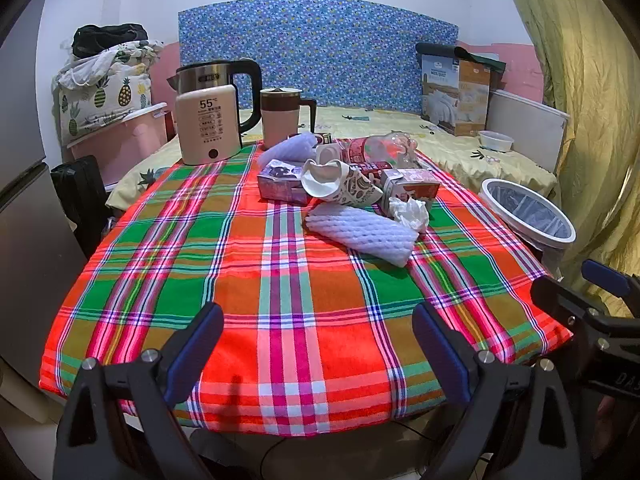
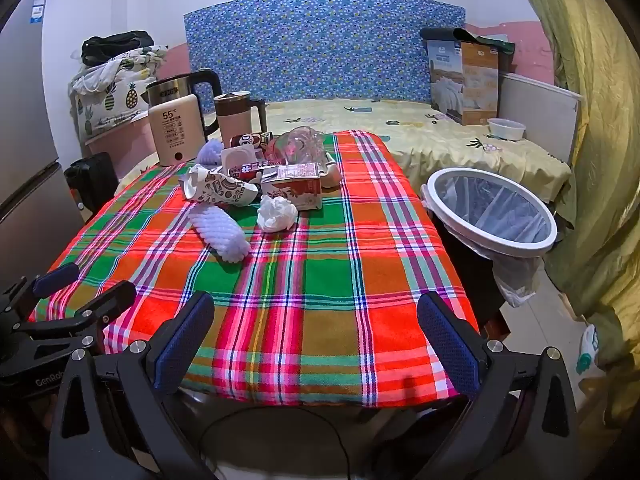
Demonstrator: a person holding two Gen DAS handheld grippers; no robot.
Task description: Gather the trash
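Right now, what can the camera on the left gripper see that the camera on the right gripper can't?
Only the left wrist view shows the purple box beside the paper cone.

Only the right wrist view shows the floor beside the table, with a small green and white thing lying on it.

Both show the plaid tablecloth, the trash pile, the white foam net, the crumpled tissue, the kettle and the lined bin. Both grippers are open and empty.

Bright red, green and orange plaid cloth [image 1: 224, 264] spread over the desk. At the far left corner, cream electric kettle base showing "55" [image 1: 208, 124], steel kettle with black handle [image 1: 224, 76] just behind. Beside it, pink mug with brown lid [image 1: 280, 114]. Beyond, bed with pale yellow pineapple-print sheet [image 2: 400, 128], blue floral headboard panel [image 1: 316, 52], printed cardboard bedding box [image 2: 464, 80], small white bowl [image 2: 506, 128]. Grey fridge [image 1: 28, 240] at left; olive-yellow curtain [image 2: 592, 120] at right.
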